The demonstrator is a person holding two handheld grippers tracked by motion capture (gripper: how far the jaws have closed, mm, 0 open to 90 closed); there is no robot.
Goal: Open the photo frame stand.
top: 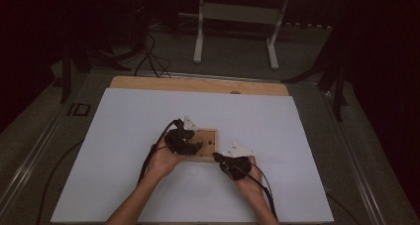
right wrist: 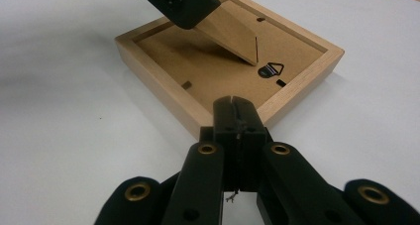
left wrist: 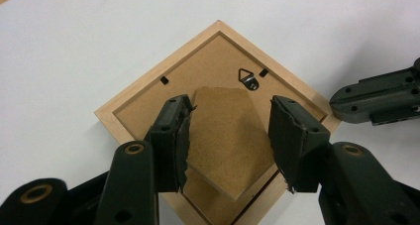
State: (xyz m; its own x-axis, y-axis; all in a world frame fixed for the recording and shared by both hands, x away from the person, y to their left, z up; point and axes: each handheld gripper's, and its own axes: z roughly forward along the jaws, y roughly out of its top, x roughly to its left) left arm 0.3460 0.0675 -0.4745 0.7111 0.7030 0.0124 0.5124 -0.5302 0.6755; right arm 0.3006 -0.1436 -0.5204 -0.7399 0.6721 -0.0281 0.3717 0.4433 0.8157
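A light wooden picture frame point(top: 210, 137) lies face down on the white table cover, brown backing board point(left wrist: 148, 103) up. Its brown stand flap point(left wrist: 223, 136) is tilted up off the backing. My left gripper point(left wrist: 230, 106) is shut on the flap across its width, one pad on each side edge. In the right gripper view the flap point(right wrist: 233, 34) slopes up into a left jaw. My right gripper point(right wrist: 233, 106) is shut with nothing in it, its tip against the frame's near rim point(right wrist: 292, 93). From above, the left gripper point(top: 190, 146) is over the frame and the right gripper point(top: 219, 158) at its front right corner.
A metal hanging ring point(left wrist: 246, 79) and small black tabs sit on the backing. The white cover point(top: 124, 136) spans the table, with a bare wooden strip point(top: 198, 84) at the far edge. Beyond stand white desk legs point(top: 199, 36) and floor cables point(top: 153, 56).
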